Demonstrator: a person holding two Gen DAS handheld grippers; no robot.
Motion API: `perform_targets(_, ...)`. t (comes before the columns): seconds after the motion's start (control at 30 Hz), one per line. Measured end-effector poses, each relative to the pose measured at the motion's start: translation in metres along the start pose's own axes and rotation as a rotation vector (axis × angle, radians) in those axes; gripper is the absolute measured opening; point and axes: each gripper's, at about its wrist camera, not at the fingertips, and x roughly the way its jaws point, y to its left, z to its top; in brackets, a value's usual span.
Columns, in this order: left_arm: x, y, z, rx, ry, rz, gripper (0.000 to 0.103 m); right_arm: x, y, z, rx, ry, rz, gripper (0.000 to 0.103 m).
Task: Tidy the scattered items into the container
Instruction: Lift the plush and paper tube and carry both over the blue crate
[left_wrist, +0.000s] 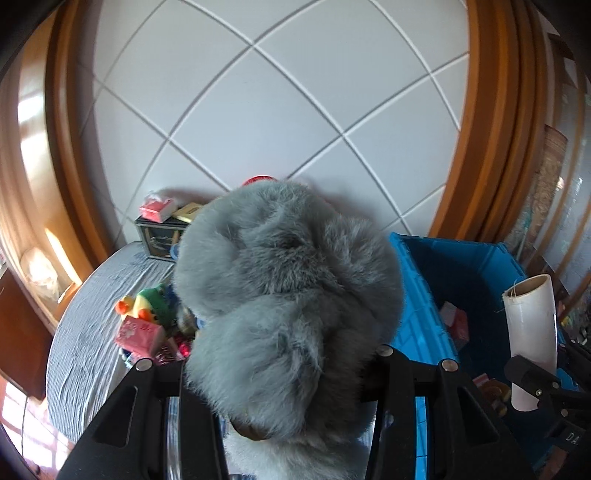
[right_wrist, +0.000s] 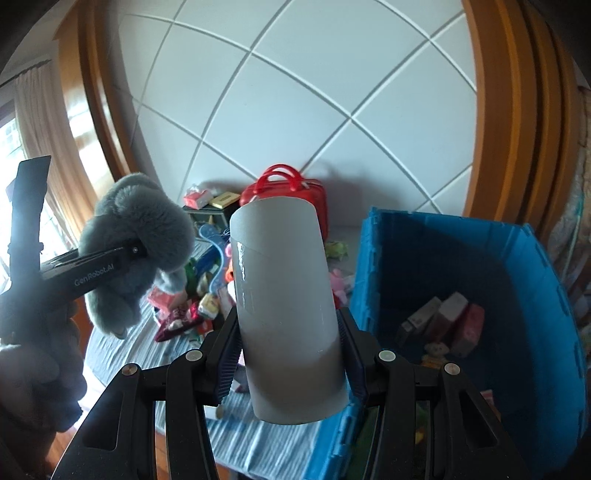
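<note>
White padded headboard behind, striped bedsheet (right_wrist: 258, 443) under everything. We see the left gripper (right_wrist: 138, 251) clamped on a grey plush toy (left_wrist: 280, 295), held above the bed left of the blue crate (right_wrist: 535, 295). Right gripper (right_wrist: 291, 350) pinches a white tube (right_wrist: 284, 295) near the crate's left wall. Toy pile (right_wrist: 207, 295) sits mid-bed, red case (right_wrist: 295, 195) behind it; cartons already in the crate.

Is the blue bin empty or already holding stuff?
Not empty. The blue bin already holds several small boxes on its floor; most of the floor is bare.
</note>
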Motion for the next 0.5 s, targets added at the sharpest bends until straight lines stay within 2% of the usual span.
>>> perform_targets(0.5,0.047,-0.129,0.032,0.156,0.027,-0.176,0.041,-0.026,-0.099,-0.011,0.178,-0.035,-0.146,0.048)
